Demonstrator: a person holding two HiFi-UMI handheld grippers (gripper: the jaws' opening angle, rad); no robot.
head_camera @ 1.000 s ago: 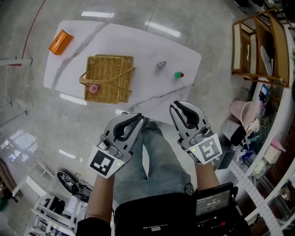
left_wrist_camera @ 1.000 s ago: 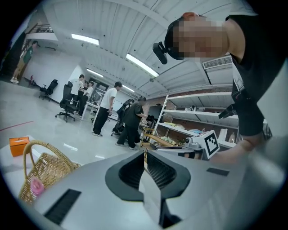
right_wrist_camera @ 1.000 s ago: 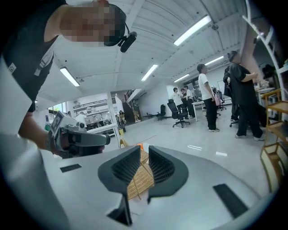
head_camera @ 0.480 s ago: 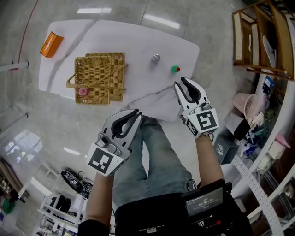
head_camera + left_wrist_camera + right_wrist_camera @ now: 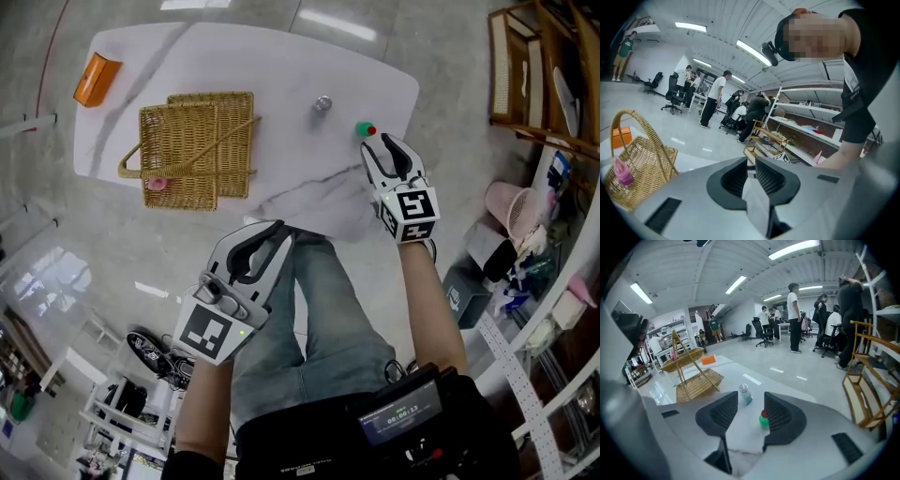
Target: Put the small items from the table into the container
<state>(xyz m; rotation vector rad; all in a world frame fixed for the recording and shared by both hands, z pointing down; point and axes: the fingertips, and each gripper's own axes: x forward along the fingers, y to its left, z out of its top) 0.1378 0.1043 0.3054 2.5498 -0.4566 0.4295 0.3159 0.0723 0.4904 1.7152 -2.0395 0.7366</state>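
Right claw (image 5: 382, 141): jaws spread and opening, nothing pinched; above the table (image 5: 281, 66) at its near edge.
Left claw (image 5: 265, 234): jaws a narrow gap apart and opening, nothing between them; over the person's lap, short of the table.
Green bottle (image 5: 364, 128): upright, red-capped, just ahead of the right claw's tips, nearer its right jaw, not gripped.
Jar (image 5: 322, 103): clear, silver-capped, farther ahead of the right claw and to its left.
Basket (image 5: 192, 150): ahead and left of the left claw, well apart.
Pink item (image 5: 157, 184): inside the basket, near corner.
Orange box (image 5: 97, 79): beyond the basket, far left.
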